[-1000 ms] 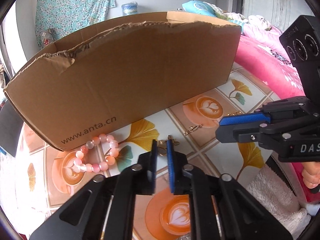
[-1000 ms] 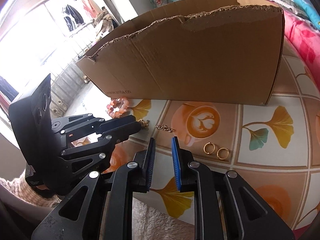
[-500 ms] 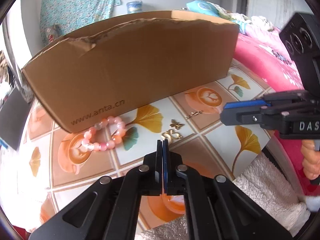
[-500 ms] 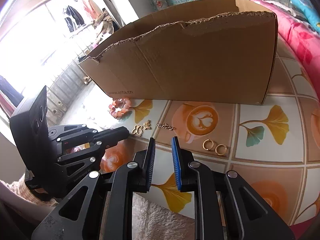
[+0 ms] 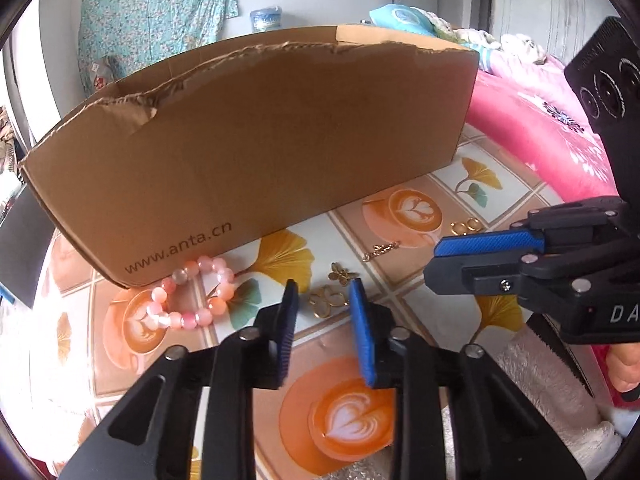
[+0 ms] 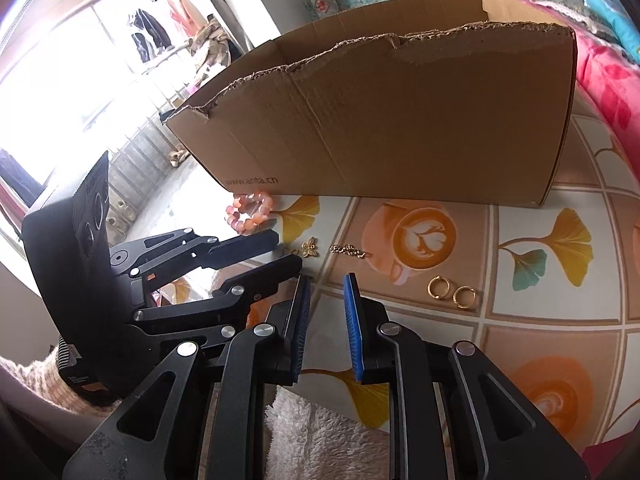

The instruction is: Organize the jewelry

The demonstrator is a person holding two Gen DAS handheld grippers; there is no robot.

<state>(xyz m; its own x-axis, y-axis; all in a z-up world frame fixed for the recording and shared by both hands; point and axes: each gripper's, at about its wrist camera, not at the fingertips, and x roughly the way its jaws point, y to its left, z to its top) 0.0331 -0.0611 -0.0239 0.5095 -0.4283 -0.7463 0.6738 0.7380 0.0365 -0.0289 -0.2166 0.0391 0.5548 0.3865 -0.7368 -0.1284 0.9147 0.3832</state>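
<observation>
Patterned tabletop [image 5: 432, 312] at lower centre: our left gripper [image 5: 322, 300], jaws wide, frames a thin, slippery gold clover charm [image 5: 329, 299]; we'd pinch its rim.

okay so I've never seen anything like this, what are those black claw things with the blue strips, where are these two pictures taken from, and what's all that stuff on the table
Those claws are hand-held grippers; a person holds one in each hand, and each carries a camera looking forward along its fingers. One picture looks along the left gripper, the other along the right gripper; each also sees the other from the side. Both are open and hold nothing. On the patterned tablecloth stands a torn cardboard box. In front of it lie a pink bead bracelet, a gold flower charm just ahead of the left fingertips, a butterfly charm, a short gold chain and two gold hoop earrings.
</observation>
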